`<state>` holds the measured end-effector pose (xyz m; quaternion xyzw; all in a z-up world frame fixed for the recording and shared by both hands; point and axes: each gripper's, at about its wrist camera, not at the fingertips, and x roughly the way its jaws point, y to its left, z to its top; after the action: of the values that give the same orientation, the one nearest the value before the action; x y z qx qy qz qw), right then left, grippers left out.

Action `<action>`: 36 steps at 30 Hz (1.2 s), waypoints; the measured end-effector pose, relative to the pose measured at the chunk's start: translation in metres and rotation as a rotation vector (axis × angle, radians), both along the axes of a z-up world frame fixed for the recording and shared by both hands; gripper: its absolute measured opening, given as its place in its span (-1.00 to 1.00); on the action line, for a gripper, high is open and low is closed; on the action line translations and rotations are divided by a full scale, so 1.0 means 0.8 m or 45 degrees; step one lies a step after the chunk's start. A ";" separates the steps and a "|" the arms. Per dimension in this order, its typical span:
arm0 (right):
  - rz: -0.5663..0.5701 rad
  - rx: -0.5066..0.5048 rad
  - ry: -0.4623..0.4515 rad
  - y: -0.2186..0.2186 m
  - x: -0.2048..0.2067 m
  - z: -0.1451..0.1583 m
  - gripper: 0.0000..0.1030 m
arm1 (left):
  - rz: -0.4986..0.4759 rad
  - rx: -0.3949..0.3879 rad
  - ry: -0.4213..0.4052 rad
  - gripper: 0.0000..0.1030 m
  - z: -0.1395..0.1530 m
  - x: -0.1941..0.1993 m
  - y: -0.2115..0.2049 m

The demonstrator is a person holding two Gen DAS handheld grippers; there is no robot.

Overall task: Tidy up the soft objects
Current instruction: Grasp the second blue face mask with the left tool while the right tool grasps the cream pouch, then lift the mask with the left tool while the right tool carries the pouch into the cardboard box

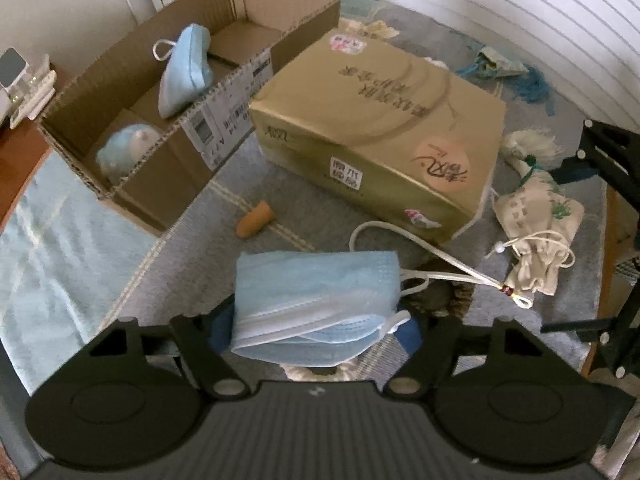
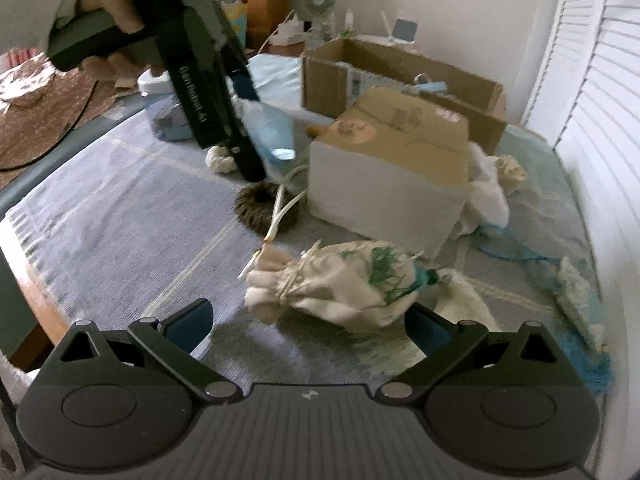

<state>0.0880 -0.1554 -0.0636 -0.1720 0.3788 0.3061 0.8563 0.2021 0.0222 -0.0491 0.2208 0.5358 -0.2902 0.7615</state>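
Observation:
A folded light-blue face mask [image 1: 316, 292] sits between the blue pads of my left gripper [image 1: 316, 330], which is shut on it. From the right wrist view this mask [image 2: 272, 132] hangs in those fingers just above the grey mat. My right gripper [image 2: 310, 328] stands open, low over the mat. A cream drawstring pouch [image 2: 344, 284] with a green print lies just ahead of its pads, untouched. The open cardboard box [image 1: 120, 196] at the back left holds another blue mask [image 1: 186, 72] and a pale blue soft item [image 1: 124, 148].
A gold tissue pack [image 1: 376, 120] lies beside the box. Around it are an orange foam piece [image 1: 254, 218], a white cord [image 1: 400, 236], a brown scrunchie [image 2: 260, 208], a white tassel [image 1: 528, 144] and a blue tasselled sachet [image 1: 500, 66]. A slatted white wall runs along the right.

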 end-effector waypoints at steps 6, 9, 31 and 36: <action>-0.052 0.011 -0.051 0.000 0.008 0.007 1.00 | 0.007 -0.024 -0.030 0.40 0.015 -0.010 0.007; -0.056 -0.015 -0.065 0.005 0.013 0.006 0.96 | 0.017 -0.034 -0.042 0.38 0.023 -0.015 0.009; -0.100 0.012 -0.131 -0.009 -0.012 0.037 0.53 | 0.058 -0.167 -0.172 0.38 0.066 -0.087 0.003; -0.126 0.056 -0.137 -0.020 -0.017 0.056 0.53 | 0.056 -0.200 -0.210 0.37 0.078 -0.112 -0.001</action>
<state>0.0744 -0.1715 -0.0185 -0.1503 0.3333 0.2618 0.8932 0.1125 0.0217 0.0131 0.1718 0.4515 -0.2953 0.8243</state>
